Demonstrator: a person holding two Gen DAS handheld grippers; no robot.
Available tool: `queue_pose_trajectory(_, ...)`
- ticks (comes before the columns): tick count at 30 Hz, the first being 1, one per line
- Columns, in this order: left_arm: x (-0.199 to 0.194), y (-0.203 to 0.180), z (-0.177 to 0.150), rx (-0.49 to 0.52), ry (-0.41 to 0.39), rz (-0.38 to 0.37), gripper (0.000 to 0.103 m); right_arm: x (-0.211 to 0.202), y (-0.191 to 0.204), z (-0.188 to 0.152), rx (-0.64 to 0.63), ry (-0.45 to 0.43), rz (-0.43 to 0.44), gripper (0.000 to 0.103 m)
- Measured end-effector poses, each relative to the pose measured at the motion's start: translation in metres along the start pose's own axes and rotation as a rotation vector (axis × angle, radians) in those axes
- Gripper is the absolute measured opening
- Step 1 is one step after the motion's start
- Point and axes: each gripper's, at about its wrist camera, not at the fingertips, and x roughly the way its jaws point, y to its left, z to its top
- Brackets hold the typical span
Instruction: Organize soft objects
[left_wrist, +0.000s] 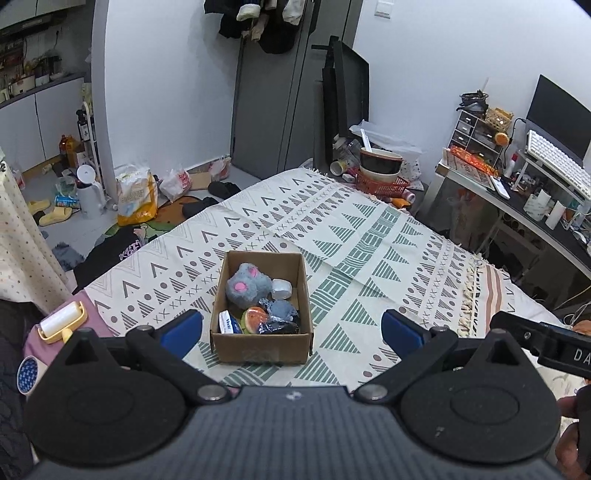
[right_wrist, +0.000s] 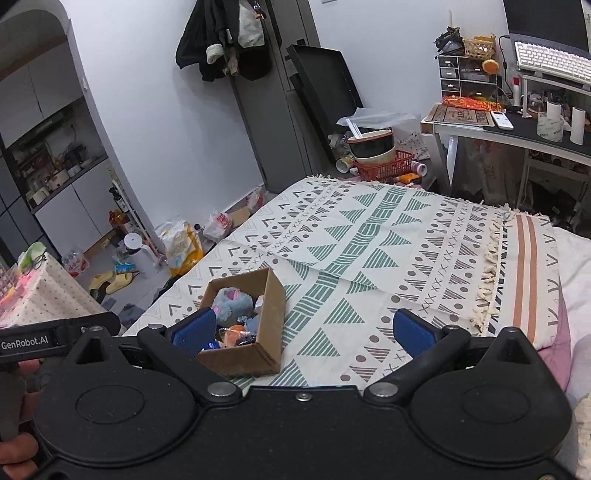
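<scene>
Brown cardboard box (left_wrist: 261, 306) sits on the bed's patterned cream and green blanket (left_wrist: 369, 236), full of soft things: a fluffy grey toy mouse with pink ears (left_wrist: 243, 285) and small wrapped bits. The left gripper (left_wrist: 291, 328) and right gripper (right_wrist: 303, 328) both hang above with jaws wide apart, holding nothing. A clumsy grab could tip the light box. A yellow lint roller (left_wrist: 62, 319) lies nearby, not in the way.

Matt cardboard box (left_wrist: 260, 343), fuzzy plush (left_wrist: 243, 285)

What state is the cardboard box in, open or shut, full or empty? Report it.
Open and partly filled: the cardboard box has no lid on, and a grey plush toy and small wrapped items lie inside.
</scene>
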Motion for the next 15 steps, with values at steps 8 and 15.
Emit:
queue_pose_trajectory(8,-0.018,0.006,-0.011,-0.001,-0.012,0.014,0.102,-0.017,0.006,-0.010,-0.027,-0.010,-0.009,0.103)
queue_pose_trajectory(15,-0.034,0.012,-0.022,-0.001,-0.022,0.036,0.102,-0.025,0.013,-0.023,-0.064,-0.001,0.009,0.103)
